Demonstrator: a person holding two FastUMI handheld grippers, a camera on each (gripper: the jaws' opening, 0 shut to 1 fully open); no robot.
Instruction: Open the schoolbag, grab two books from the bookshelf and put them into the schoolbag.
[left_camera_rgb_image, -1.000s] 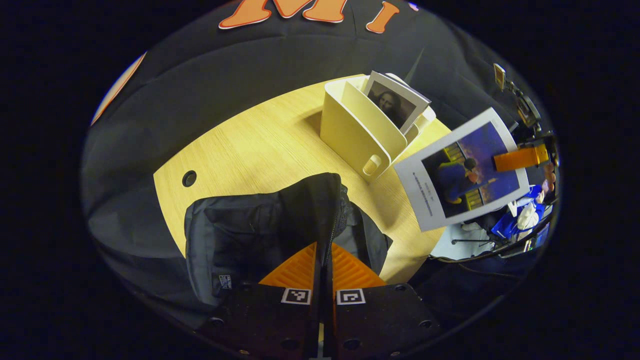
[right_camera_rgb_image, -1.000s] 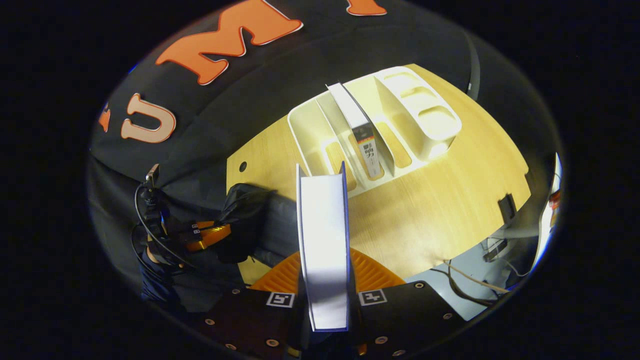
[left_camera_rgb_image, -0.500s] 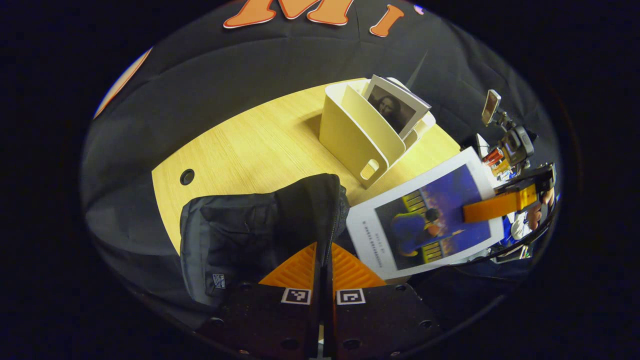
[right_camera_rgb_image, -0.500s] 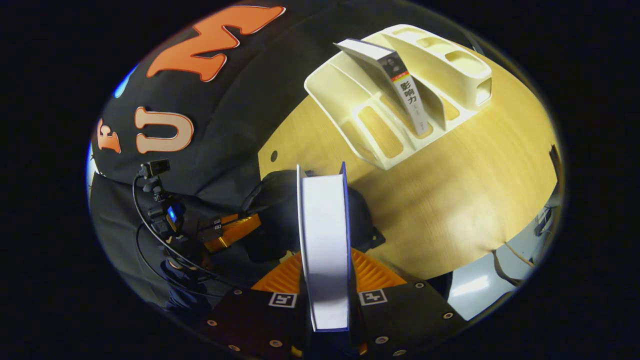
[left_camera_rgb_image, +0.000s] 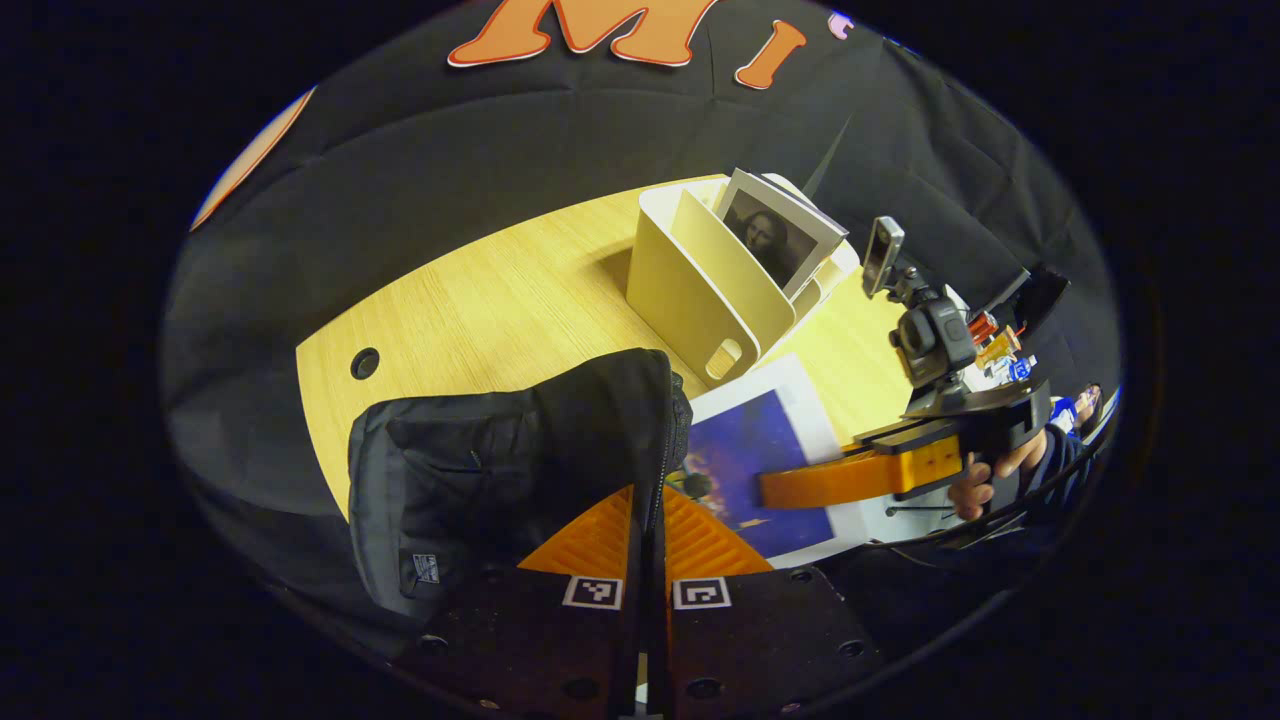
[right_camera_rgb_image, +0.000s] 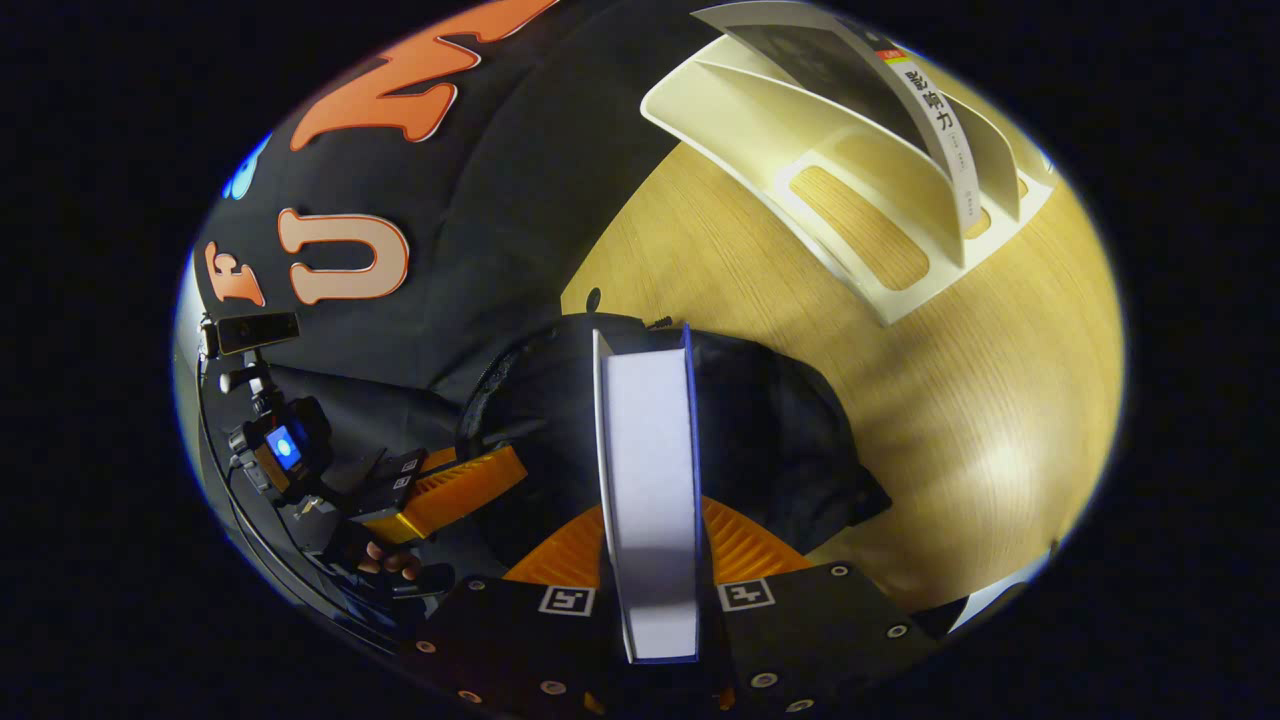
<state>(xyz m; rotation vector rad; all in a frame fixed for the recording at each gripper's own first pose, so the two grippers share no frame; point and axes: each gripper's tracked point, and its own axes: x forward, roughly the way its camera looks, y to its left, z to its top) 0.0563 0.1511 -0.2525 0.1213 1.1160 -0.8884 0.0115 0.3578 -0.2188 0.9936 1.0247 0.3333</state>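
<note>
Inventory, qty per kind:
- Books: 2. One w/ blue cover (left_camera_rgb_image: 745, 455), lower right of centre in left gripper view; one w/ portrait cover (left_camera_rgb_image: 775, 230), upper centre.
- Bookshelf (left_camera_rgb_image: 700, 290): 1, cream, upper centre.
- Schoolbag (left_camera_rgb_image: 480, 470): 1, black, lower left.
- Table (left_camera_rgb_image: 480, 300): 1, wood.
- Grippers: 2. Left gripper (left_camera_rgb_image: 645, 520); right gripper (right_camera_rgb_image: 650, 550).

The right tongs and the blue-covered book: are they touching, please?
Touching. In the right gripper view the right tongs are clamped on the book, with a finger against each cover; the left gripper view shows a finger lying across the cover.
</note>
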